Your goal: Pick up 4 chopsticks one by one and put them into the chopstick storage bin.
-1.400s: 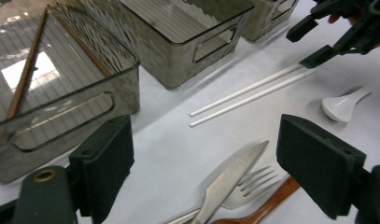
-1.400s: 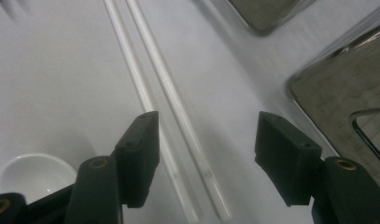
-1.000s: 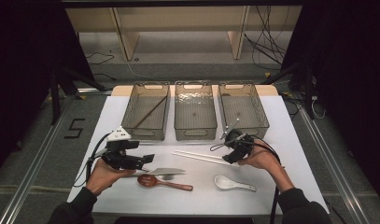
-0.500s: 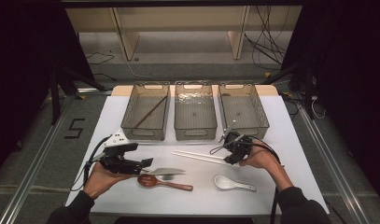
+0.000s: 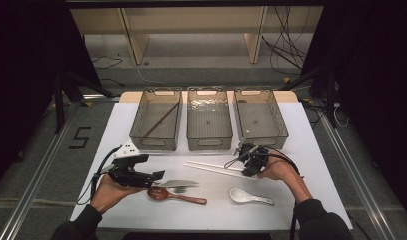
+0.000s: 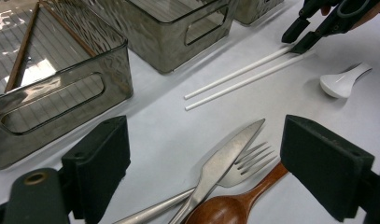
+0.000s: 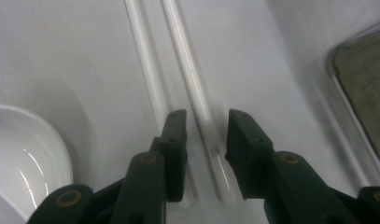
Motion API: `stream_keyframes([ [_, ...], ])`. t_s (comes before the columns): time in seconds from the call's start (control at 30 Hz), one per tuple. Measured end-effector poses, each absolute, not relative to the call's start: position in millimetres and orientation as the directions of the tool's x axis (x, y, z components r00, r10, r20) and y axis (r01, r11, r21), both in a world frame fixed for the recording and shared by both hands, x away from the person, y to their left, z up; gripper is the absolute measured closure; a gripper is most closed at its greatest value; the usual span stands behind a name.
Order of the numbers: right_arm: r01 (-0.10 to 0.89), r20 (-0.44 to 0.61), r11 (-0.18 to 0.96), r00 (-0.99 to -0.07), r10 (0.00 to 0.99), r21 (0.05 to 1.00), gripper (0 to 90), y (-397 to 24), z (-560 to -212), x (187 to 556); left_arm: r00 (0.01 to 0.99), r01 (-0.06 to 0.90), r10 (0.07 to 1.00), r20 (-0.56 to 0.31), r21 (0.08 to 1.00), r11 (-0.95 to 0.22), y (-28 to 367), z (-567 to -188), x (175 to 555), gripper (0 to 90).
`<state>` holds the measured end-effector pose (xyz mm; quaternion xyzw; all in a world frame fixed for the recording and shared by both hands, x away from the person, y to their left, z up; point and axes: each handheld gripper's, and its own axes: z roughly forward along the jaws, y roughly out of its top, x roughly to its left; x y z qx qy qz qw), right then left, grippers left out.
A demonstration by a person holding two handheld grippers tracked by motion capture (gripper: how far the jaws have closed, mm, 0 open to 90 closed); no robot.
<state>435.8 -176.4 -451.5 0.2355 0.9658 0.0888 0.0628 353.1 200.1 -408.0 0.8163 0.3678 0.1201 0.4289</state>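
Two white chopsticks [image 5: 211, 168] lie side by side on the white table [image 5: 316, 150]. My right gripper [image 5: 243, 165] is at their right end. In the right gripper view its jaws [image 7: 204, 119] have just been closing. They straddle one chopstick [image 7: 187, 79] with small gaps on both sides, and the other chopstick [image 7: 145, 65] runs under the left jaw. My left gripper [image 5: 158, 176] stands open and low over a metal knife [image 6: 225, 158], a fork [image 6: 253, 156] and a brown wooden spoon [image 6: 234, 205], holding nothing.
A white ceramic spoon [image 5: 248, 196] lies near the front edge, right of the wooden spoon [image 5: 173, 196]. Three smoky clear bins stand in a row behind: the left bin [image 5: 141, 120] holds a brown chopstick [image 5: 161, 120], with the middle bin [image 5: 208, 142] and the right bin [image 5: 278, 120] beside it.
The right gripper's jaws have narrowed at the chopsticks' right end. Both hands stay about where they were, and the cutlery has not moved.
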Motion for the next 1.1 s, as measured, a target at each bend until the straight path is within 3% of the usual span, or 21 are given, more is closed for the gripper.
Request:
stream_keyframes([
  [0.43, 0.412, -0.083, 0.899, -0.901, 0.427, 0.152, 83.0, -170.7, -453.8, 433.2, 0.706, 0.488, 0.700, -0.107, 0.790, -0.371, 198.7, -407.0, 351.9, 15.6],
  [1.1, 0.306, -0.138, 0.938, -0.934, 0.329, 0.160, 84.4, -169.4, -449.2, 427.7, 0.715, 0.476, 0.694, -0.089, 0.789, -0.389, 198.9, -408.7, 353.1, 16.3],
])
